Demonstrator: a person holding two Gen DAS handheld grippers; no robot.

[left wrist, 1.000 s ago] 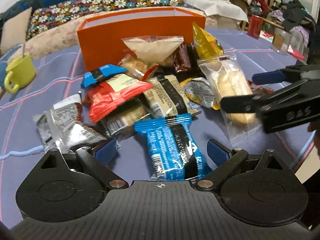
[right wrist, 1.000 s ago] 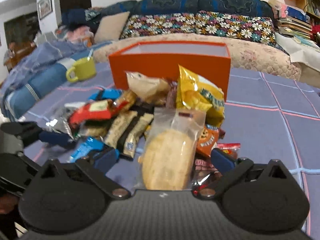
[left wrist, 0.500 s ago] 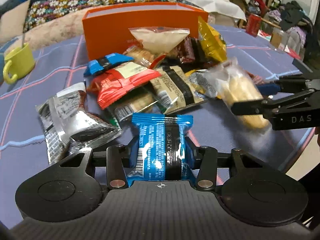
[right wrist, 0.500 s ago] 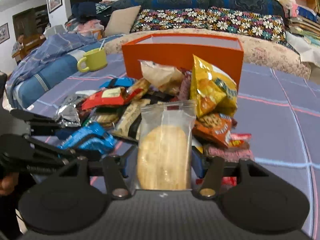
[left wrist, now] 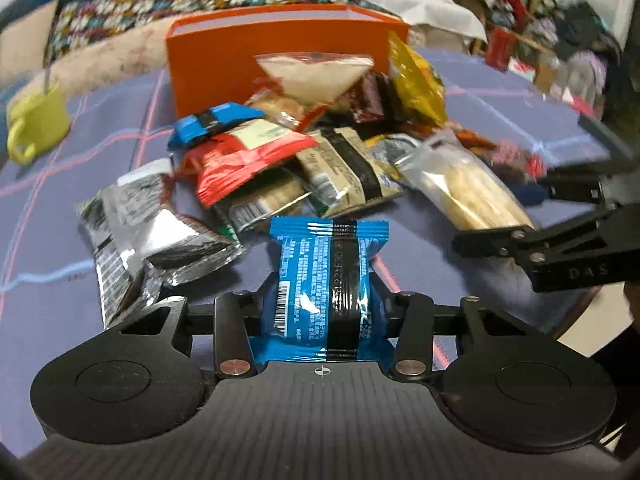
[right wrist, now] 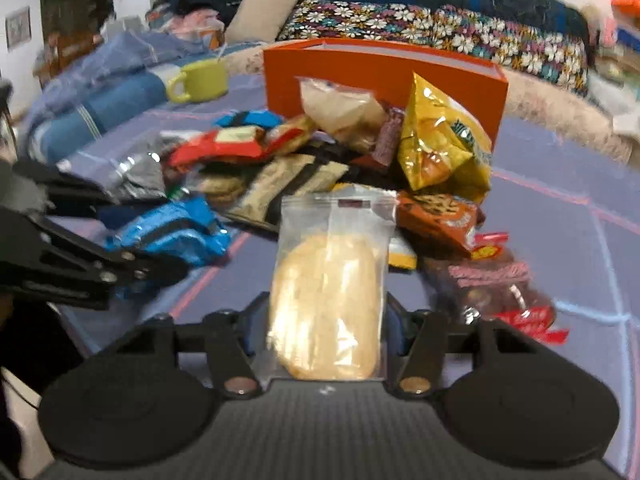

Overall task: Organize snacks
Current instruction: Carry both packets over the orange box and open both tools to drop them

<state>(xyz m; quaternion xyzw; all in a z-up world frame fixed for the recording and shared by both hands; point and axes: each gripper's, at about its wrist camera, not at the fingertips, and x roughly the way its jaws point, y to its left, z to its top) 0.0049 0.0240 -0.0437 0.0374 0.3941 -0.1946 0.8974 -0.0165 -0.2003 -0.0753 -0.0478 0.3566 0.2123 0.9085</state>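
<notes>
Both grippers have just been closing, each on a snack that earlier lay between wide jaws. From the left wrist we see the left gripper (left wrist: 325, 304) clamped on one blue packet (left wrist: 326, 280), whose lower end is hidden behind the gripper body; one orange box (left wrist: 280, 48) stands behind the heap, and the right edge is blurred. From the right wrist we see the right gripper (right wrist: 326, 320) clenched on one clear bag (right wrist: 330, 280) holding what looks like a round biscuit, its bottom cut off by the gripper. One yellow mug (right wrist: 202, 80) sits far left; one yellow chip bag (right wrist: 444, 148) leans against the box.
</notes>
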